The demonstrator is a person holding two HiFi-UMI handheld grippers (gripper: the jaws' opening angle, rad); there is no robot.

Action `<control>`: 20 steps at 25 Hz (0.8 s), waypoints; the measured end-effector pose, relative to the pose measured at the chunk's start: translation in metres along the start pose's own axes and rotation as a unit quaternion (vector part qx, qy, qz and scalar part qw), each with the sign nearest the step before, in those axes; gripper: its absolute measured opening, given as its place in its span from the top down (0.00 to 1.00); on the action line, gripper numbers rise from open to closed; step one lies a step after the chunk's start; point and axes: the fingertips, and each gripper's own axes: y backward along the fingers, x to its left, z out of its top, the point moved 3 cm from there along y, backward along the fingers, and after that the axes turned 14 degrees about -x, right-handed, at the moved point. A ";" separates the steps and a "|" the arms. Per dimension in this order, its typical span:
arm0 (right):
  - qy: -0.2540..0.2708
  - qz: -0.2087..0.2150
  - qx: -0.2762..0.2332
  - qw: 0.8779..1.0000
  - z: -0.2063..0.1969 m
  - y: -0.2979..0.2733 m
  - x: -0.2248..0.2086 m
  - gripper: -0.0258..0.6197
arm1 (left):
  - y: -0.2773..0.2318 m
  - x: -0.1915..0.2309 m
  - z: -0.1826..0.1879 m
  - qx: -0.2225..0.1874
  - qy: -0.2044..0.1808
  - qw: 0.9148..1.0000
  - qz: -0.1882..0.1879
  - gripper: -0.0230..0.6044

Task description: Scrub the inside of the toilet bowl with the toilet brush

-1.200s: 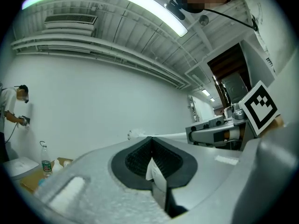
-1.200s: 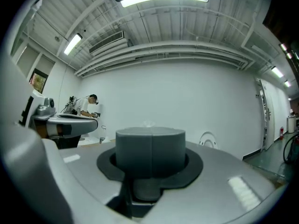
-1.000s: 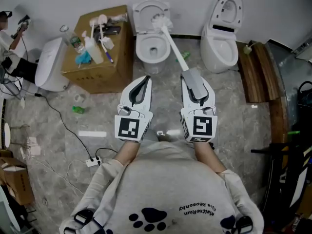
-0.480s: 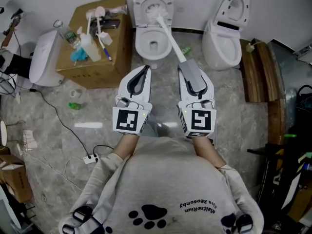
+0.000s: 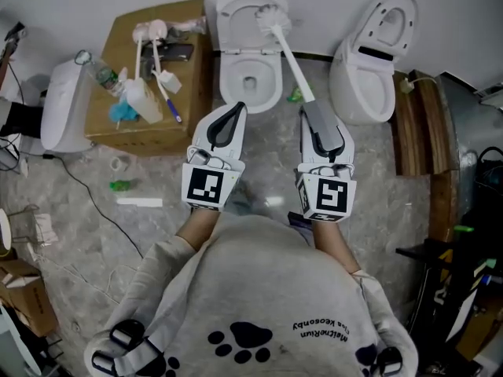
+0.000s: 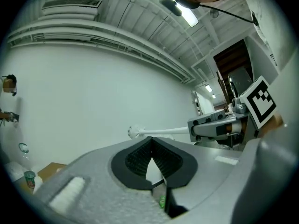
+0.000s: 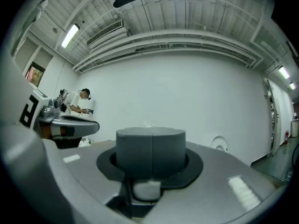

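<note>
"Left gripper?"
"Jaws pressed together, nothing between them, level with the right gripper."
"And that one?"
"Clamped on the toilet brush handle. The shaft slants away over the toilet bowl rim, with the bristle head at the raised lid's right edge."

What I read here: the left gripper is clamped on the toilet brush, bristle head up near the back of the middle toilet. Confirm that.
Wrong gripper. The head view shows the right gripper clamped on the toilet brush; the left gripper is shut on nothing. The rest holds: bristle head near the back of the middle toilet.
</note>
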 end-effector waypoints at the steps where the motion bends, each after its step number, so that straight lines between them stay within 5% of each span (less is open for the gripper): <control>1: 0.001 -0.006 0.003 1.000 -0.004 -0.008 -0.003 0.73 | -0.006 0.007 -0.005 0.001 0.003 1.000 -0.003 0.97; 8: 0.001 -0.024 0.028 0.999 -0.030 -0.054 -0.003 0.73 | -0.038 0.047 -0.030 -0.002 0.023 0.999 -0.024 0.97; 20: -0.012 0.008 0.044 0.999 -0.053 -0.093 0.021 0.73 | -0.047 0.086 -0.060 0.010 0.046 0.999 -0.020 0.97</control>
